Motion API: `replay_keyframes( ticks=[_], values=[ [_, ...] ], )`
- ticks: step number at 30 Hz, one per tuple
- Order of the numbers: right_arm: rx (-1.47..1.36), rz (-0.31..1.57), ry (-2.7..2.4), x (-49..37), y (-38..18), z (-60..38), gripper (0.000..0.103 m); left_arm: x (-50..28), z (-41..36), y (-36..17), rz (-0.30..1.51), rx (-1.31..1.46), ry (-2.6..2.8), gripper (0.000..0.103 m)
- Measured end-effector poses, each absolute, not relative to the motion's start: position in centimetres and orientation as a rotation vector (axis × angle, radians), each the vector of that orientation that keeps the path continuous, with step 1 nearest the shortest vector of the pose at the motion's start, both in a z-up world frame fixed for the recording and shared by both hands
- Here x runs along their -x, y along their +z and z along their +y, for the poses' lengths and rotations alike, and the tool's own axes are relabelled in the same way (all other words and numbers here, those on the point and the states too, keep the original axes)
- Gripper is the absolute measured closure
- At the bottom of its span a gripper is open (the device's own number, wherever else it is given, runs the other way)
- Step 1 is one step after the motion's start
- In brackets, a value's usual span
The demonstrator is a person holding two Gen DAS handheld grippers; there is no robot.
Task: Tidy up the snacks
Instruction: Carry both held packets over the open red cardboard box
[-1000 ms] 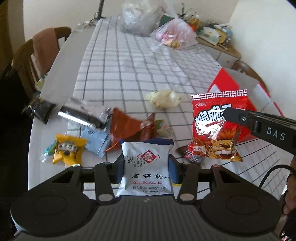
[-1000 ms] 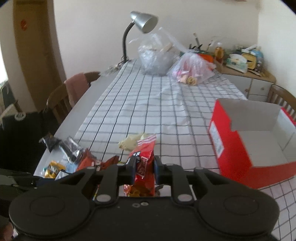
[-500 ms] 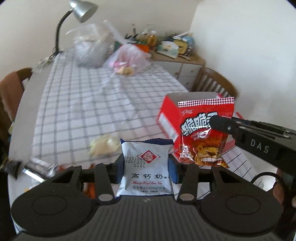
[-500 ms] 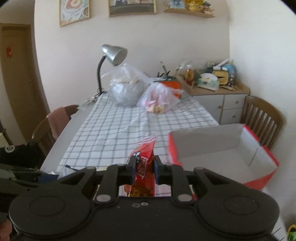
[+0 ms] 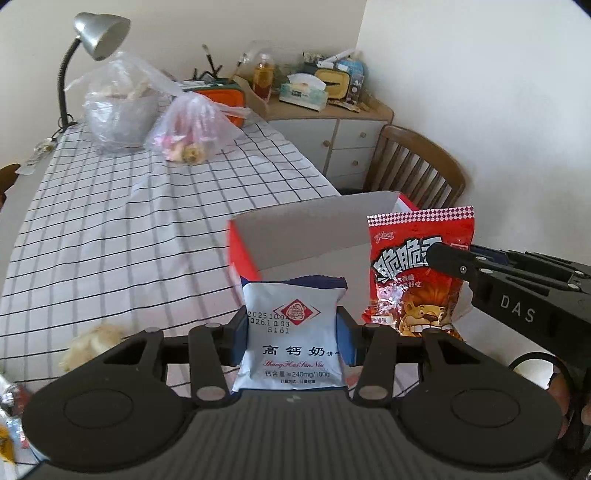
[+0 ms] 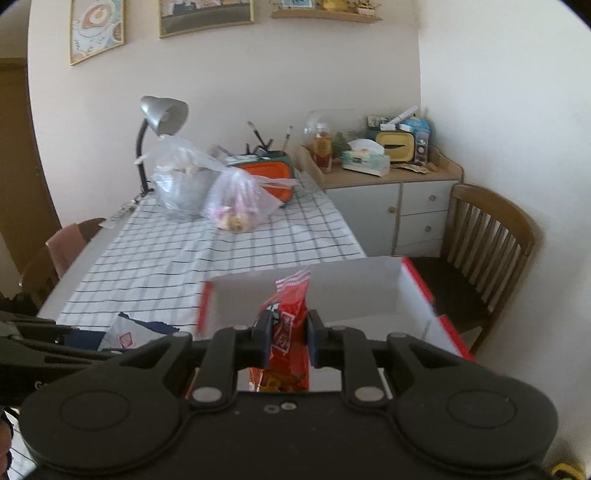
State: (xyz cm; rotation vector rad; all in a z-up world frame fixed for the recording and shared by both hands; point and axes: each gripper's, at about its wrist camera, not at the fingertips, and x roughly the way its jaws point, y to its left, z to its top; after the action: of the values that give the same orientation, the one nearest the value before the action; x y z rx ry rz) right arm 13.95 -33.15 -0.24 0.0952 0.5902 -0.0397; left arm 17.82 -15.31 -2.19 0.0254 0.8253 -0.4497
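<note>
Red cardboard box (image 5: 243, 243) lies ahead, so my left fingers (image 5: 291, 334) clamp the pale-blue foil biscuit packet (image 5: 291, 347) and my right fingers (image 6: 288, 334) pinch the red crinkly noodle-snack bag (image 6: 290, 325) upright for dropping in.

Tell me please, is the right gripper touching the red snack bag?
Touching. In the right wrist view, the right gripper has both pads pressed against the red snack bag.

Plain cream walls (image 6: 332, 74) meeting at a corner, lit by soft daylight. Two framed pictures (image 6: 205, 16) and a small shelf (image 6: 325, 13) high up. Long bench (image 5: 110, 229) under a black-checked white cloth. Silver gooseneck lamp (image 5: 99, 33) at its far end. Cluttered low cabinet (image 6: 399, 206) in the corner, a slatted wooden chair (image 6: 487, 240) beside it.
</note>
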Motion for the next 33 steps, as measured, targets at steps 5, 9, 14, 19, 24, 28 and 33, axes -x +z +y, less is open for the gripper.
replay_keyframes(
  ticks=[5, 9, 14, 19, 24, 28, 33],
  values=[
    [-0.111, 0.628, -0.056, -15.9, -2.0, -37.2, 0.086, -19.5, -19.7, -3.2, 0.841, -0.046, -0.448, 0.056],
    [-0.13, 0.684, -0.055, -17.6, -3.7, -39.4, 0.086, -21.4, -22.3, -4.6, 0.889, -0.065, -0.437, 0.056],
    [-0.18, 0.75, -0.03, -19.4, -5.8, -41.2, 0.089, -23.3, -24.2, -6.6, 0.951, -0.086, -0.41, 0.056],
    [-0.176, 0.772, -0.009, -20.3, -6.8, -42.0, 0.093, -24.8, -25.4, -8.4, 1.008, -0.109, -0.392, 0.056],
    [-0.174, 0.787, 0.014, -20.7, -6.9, -42.6, 0.085, -25.7, -25.8, -10.0, 1.055, -0.124, -0.373, 0.056],
    [-0.166, 0.799, 0.015, -20.6, -7.2, -43.0, 0.075, -26.1, -26.0, -10.5, 1.066, -0.14, -0.366, 0.056],
    [-0.175, 0.799, 0.025, -19.7, -7.3, -43.7, 0.067, -26.1, -26.2, -10.5, 1.069, -0.148, -0.365, 0.056]
  ],
)
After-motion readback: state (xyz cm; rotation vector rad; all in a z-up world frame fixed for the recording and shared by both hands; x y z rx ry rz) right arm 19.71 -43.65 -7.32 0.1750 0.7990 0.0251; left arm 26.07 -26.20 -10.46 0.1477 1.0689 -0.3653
